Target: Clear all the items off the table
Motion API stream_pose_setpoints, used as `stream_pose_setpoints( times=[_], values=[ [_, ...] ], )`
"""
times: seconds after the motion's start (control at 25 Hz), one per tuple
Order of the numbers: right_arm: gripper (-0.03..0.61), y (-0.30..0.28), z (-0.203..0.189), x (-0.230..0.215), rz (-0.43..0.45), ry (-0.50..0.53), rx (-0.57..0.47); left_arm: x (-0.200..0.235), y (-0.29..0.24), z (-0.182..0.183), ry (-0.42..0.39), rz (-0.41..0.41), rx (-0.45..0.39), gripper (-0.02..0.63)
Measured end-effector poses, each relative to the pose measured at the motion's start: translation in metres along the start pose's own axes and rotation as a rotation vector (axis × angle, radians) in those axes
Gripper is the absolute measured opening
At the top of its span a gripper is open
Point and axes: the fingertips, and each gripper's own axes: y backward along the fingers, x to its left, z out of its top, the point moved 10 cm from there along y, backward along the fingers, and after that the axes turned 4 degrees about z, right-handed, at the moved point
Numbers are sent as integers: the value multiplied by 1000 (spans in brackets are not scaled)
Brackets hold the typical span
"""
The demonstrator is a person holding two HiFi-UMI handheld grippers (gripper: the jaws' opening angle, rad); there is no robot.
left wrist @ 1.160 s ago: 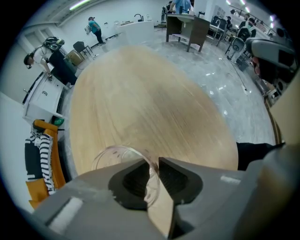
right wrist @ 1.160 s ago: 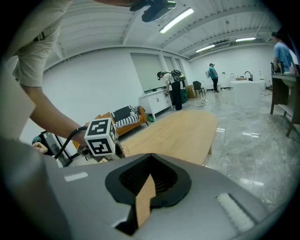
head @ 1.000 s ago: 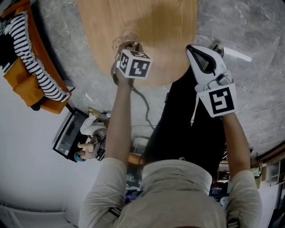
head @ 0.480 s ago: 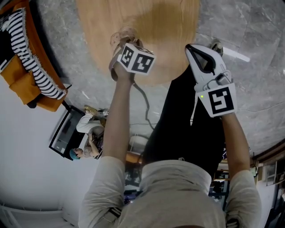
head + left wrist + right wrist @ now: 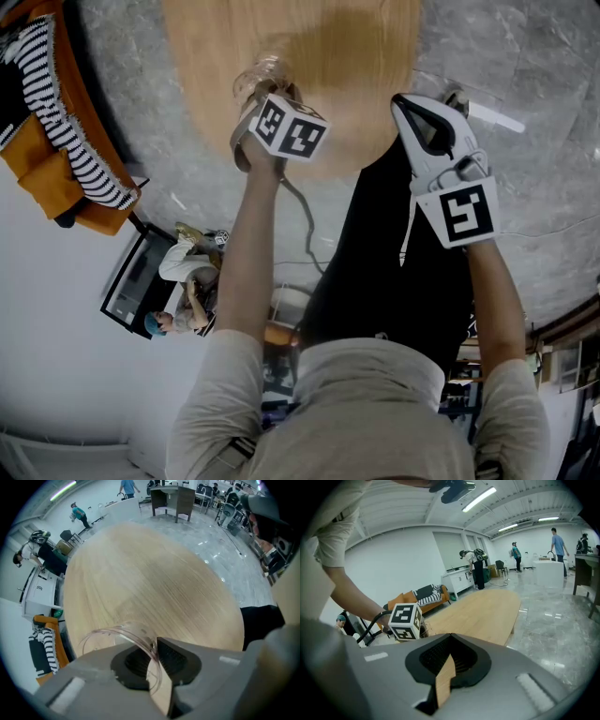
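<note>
A large bright room with white walls and a polished grey marble floor; in the middle stands an oval light wooden desk, and by the wall to the person's left an orange sofa draped with a black-and-white striped cloth; several people stand at counters at the far end of the room.

The left tongs are held over the near edge of the desk, on its left side in the head view; the jaws are pressed together on the thin wall of a clear plastic cup, one jaw inside the rim and one outside, so the cup is pinched by its edge; the cup sticks out ahead of the jaws and tilts, its open mouth turned to the left in the left gripper view; whether its base touches the wood cannot be told. The black-and-white marker cube on these tongs sits just behind the cup.

The right tongs are held off the desk's near right edge, above the floor and the person's dark trousers; the jaws are brought together to a narrow slit, through which only desk wood shows, and they grip nothing; they are well apart from the cup.
</note>
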Motion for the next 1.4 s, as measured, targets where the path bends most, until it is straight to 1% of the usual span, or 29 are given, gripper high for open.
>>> stream_pose_setpoints(
  times=[0.2, 0.32, 0.48, 0.68, 0.88, 1.08, 1.24, 1.4],
  values=[
    [6, -3, 1, 3, 10, 14, 9, -1, 2, -7, 55, -2, -42, 55],
    [6, -3, 2, 5, 13, 34, 16, -4, 9, -12, 121, -40, -74, 55],
    [6, -4, 8, 3, 21, 39, 5, -16, 21, -15, 189, -37, -116, 55],
    [6, -13, 14, 15, 83, 124, 17, -25, 45, -20, 337, -47, -221, 55],
    [6, -11, 16, 25, 139, 112, 29, -43, 74, -24, 495, -45, -308, 55],
    [6, -7, 31, 35, 176, 157, 18, -60, 108, -26, 634, -43, -405, 55],
    [6, 2, 44, 42, 209, 166, 17, -67, 138, -31, 694, -11, -446, 56],
    [6, 18, 67, 53, 243, 188, -9, -70, 178, -36, 745, 28, -493, 57]
  ],
)
